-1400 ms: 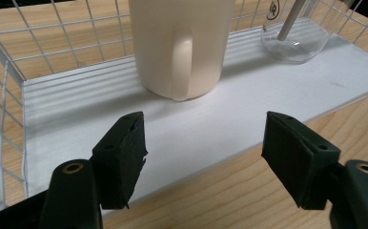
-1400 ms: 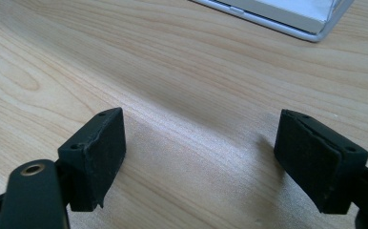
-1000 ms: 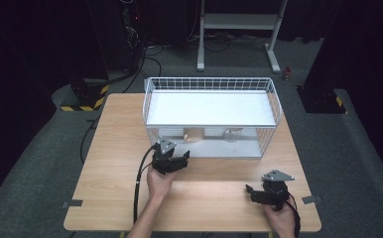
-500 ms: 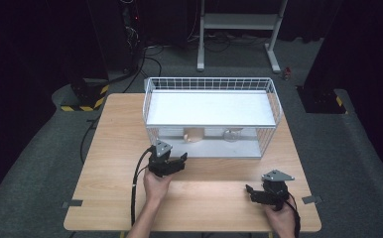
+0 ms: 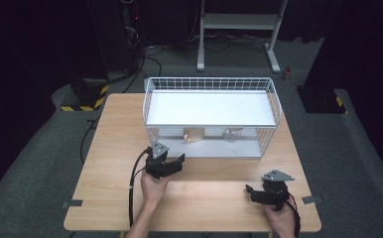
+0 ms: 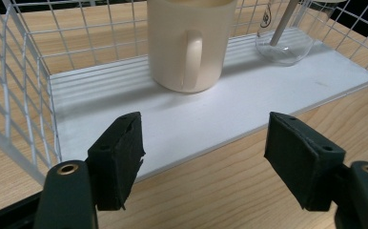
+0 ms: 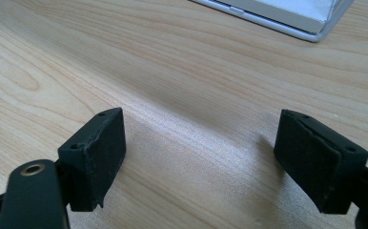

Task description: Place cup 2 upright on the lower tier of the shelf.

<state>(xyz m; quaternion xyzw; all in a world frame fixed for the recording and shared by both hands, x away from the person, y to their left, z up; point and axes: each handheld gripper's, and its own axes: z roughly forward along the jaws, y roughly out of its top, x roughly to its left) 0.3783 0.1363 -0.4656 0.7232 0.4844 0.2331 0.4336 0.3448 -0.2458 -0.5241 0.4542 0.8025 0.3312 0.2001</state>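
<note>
One mug, one glass, one wire rack.

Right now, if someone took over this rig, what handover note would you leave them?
Left gripper: open, empty, aimed at the cream mug on the lower shelf of the white wire rack, a short way off.
Right gripper: open, empty, low over the bare wooden table, away from the rack.
A clear glass with a stick in it stands beside the mug.
Done: nothing gripped yet.
Left: probably close in on the mug, handle facing the gripper, and grasp it.
</note>
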